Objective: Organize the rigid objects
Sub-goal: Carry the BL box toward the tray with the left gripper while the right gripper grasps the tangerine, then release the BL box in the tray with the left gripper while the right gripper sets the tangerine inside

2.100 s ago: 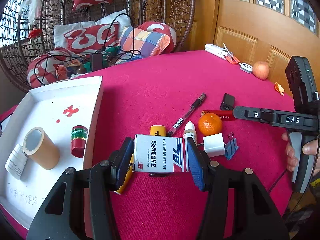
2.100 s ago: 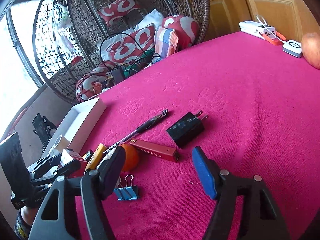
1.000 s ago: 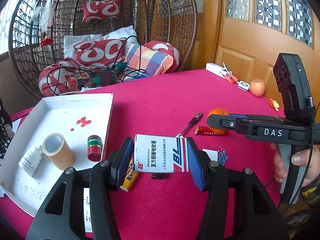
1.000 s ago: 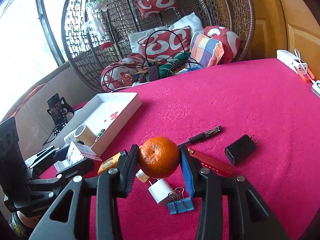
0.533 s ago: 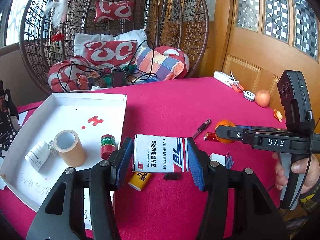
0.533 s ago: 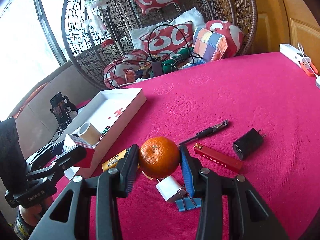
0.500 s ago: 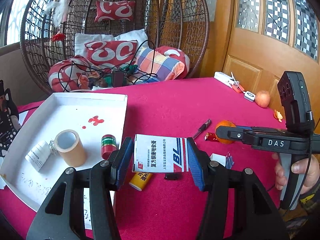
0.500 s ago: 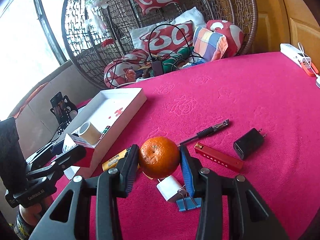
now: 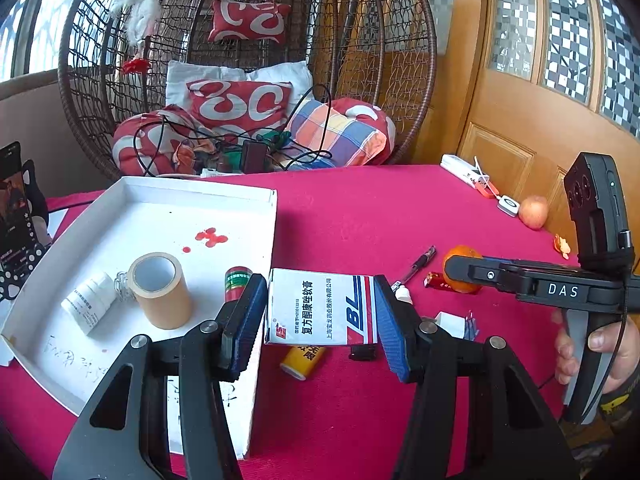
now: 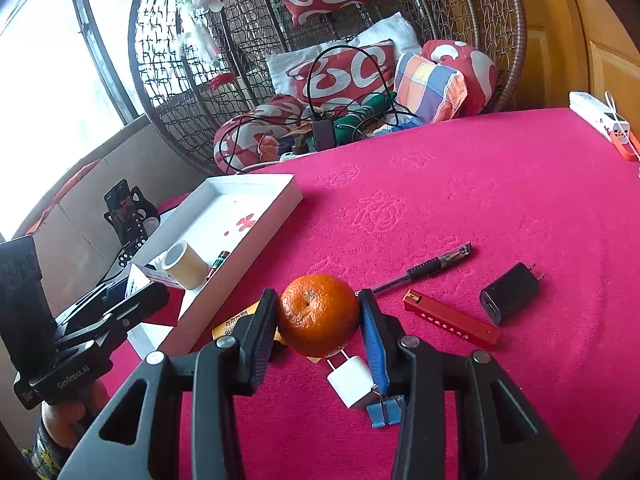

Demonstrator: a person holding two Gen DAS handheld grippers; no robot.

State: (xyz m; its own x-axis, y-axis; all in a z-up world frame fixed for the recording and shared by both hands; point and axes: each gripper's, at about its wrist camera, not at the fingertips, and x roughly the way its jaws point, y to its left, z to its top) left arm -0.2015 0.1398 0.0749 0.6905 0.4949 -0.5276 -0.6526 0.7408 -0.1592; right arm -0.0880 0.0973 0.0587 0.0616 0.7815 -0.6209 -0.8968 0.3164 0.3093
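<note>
My left gripper [image 9: 320, 316] is shut on a white ointment box [image 9: 322, 307] with blue and red print, held above the red tablecloth just right of the white tray [image 9: 264, 216]. My right gripper [image 10: 318, 320] is shut on an orange [image 10: 318, 314], lifted over the loose items; it also shows in the left wrist view [image 9: 460, 268]. The tray [image 10: 280, 204] holds a tape roll [image 9: 160, 290], a white bottle [image 9: 88, 306] and a red-green vial [image 9: 236, 282].
On the cloth lie a pen [image 10: 424, 266], a red lighter box [image 10: 450, 320], a black charger [image 10: 508, 292], a white charger [image 10: 350, 380], a blue binder clip [image 10: 384, 410] and a yellow tube [image 9: 302, 360]. An apple [image 9: 532, 210] sits far right. A wicker chair stands behind.
Both grippers have risen a little and drifted left toward the tray, each keeping its hold. The tray now sits closer to the left gripper.
</note>
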